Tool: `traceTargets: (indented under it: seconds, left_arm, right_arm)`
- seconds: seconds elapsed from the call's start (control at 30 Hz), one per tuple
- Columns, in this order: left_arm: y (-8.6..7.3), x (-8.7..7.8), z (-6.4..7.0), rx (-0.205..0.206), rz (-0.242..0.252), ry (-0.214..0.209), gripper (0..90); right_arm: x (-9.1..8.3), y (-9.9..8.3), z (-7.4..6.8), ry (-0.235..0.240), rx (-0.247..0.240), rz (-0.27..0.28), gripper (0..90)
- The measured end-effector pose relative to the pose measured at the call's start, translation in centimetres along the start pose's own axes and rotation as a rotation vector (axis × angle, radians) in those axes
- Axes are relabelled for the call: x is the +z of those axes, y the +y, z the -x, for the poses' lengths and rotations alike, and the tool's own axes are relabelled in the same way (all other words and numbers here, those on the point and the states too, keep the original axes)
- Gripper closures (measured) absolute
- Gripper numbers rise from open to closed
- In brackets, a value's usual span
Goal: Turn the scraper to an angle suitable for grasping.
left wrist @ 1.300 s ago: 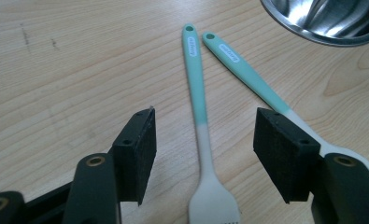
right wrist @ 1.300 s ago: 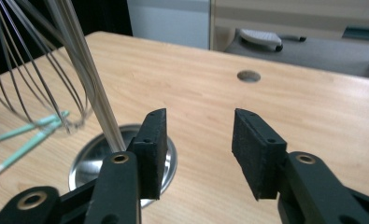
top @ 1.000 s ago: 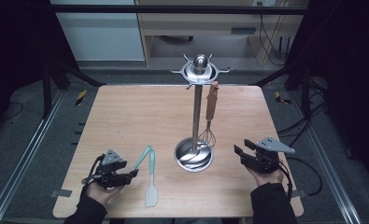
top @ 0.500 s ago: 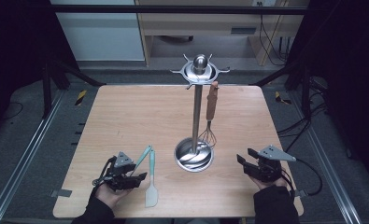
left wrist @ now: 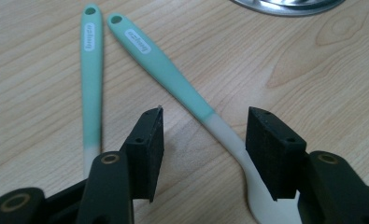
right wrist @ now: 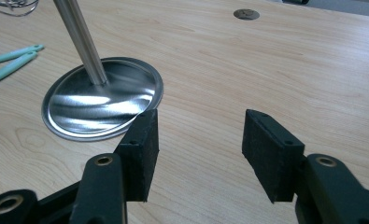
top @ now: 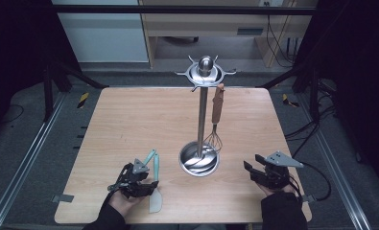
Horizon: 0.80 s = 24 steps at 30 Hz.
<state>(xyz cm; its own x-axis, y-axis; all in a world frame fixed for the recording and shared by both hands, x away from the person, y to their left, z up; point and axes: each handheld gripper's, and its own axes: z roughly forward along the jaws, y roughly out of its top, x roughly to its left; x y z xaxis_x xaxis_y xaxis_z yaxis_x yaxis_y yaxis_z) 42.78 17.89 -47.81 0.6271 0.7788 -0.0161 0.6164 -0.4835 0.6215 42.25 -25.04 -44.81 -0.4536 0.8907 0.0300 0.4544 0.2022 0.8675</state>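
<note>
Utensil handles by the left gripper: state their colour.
Mint green handles, turning white toward the heads; clearest in the left gripper view.

A lab-style recording bay: a bare wooden table (top: 129, 120) stands on grey floor between metal rails (top: 26, 158), with black framing (top: 177, 9) overhead, dark curtains left and right, loose cables (top: 312, 127) at right and a wooden desk (top: 201, 24) at the far side.

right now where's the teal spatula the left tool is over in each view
High view: the teal spatula lies at lower left, beside the left tool.
Left gripper view: it runs from top centre down between the open jaws, teal spatula, with a second teal utensil at its left.
Right gripper view: two teal handle ends at the left edge; I cannot tell which is which.
Shared landmark: the steel stand base.
</note>
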Motion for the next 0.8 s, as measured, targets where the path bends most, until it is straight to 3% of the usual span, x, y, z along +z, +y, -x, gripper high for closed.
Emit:
traceTargets:
  seconds: [0.43, 0.6, 0.73, 0.8]
  left_arm:
    - [0.3, 1.0, 0.7, -0.029, -0.036, 0.009, 55.2]
    - [0.6, 1.5, 1.9, -0.025, -0.035, 0.068, 59.3]
    - [0.8, 1.6, 2.2, -0.035, -0.037, 0.086, 64.9]
    - [0.7, 1.5, 1.9, -0.041, -0.037, 0.073, 69.5]
  right_arm:
    - [0.5, 0.1, -0.1, -0.001, -0.013, -0.018, 45.8]
    - [0.4, 0.2, -0.2, -0.001, -0.019, -0.023, 45.6]
    - [0.5, 0.1, -0.2, -0.001, -0.02, -0.03, 45.5]
    - [0.5, 0.1, -0.2, -0.005, -0.024, -0.033, 45.3]
